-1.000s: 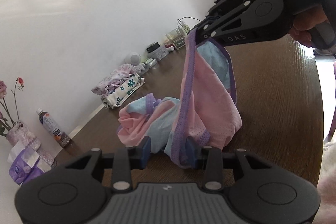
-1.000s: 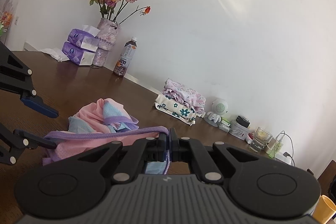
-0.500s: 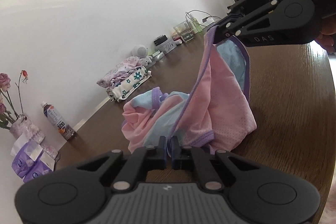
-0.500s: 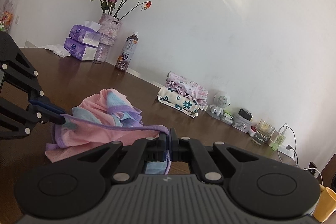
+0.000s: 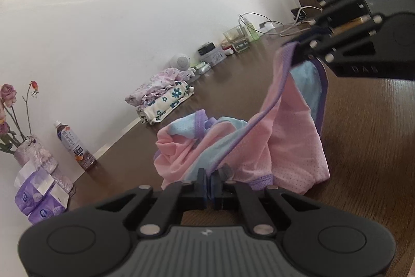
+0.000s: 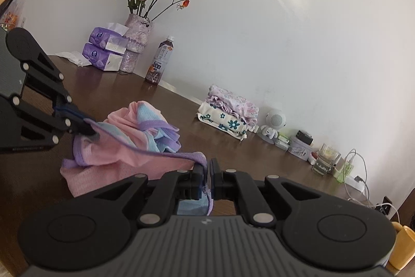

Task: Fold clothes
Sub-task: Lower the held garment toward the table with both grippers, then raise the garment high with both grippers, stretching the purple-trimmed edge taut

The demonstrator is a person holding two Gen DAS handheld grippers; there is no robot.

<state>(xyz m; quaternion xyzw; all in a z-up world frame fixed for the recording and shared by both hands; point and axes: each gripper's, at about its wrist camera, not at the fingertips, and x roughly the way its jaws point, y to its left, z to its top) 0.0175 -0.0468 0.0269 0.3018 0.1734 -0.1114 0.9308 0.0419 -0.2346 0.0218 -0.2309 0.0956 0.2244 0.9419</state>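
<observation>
Left wrist view: left gripper clamps the garment trim. Right gripper clamps the opposite end. Purple trim spans jaw to jaw; the body hangs below.

The left gripper pinches the purple hem of a pink-and-blue garment. The right gripper grips its other end, raised above the wooden table.

A home, prob. a living/dining rm: dark wood table along a white wall, w/ vase of dried roses, tissue packs, drink bottle at its far edge.
</observation>
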